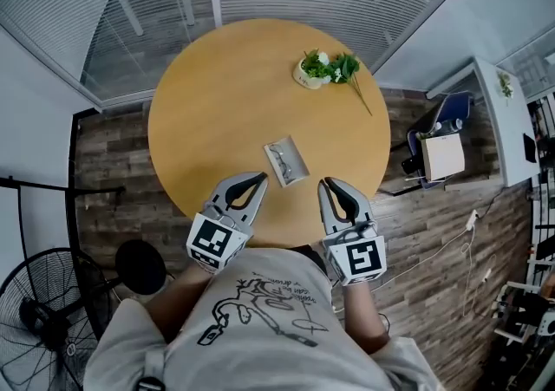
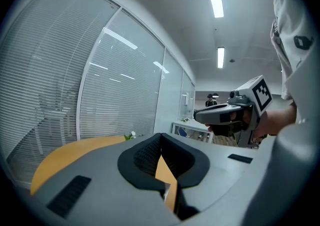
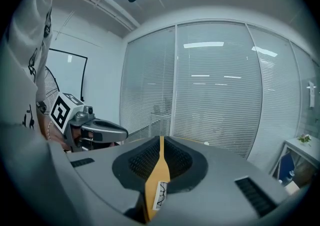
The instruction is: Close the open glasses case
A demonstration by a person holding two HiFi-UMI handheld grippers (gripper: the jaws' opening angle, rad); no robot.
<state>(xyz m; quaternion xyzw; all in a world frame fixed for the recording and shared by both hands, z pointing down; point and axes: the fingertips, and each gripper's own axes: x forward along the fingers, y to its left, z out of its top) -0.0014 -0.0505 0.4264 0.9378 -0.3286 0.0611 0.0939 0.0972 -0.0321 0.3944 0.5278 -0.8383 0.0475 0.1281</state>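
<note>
Glasses case [image 3: 159, 196] mostly hidden behind right gripper [image 3: 161, 142] fingers [image 3: 187, 162], only sliver showing between them, contents too small.

One glasses case [image 1: 286, 161], one potted plant [image 1: 323, 69], one table [image 1: 217, 94], two tongs [image 1: 257, 179] [image 1: 327, 183]

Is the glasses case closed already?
No, the glasses case lies open on the round table, and the glasses show inside it.

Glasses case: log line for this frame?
glasses case open on table | left hand-held gripper shut, empty | right hand-held gripper shut, empty
</note>
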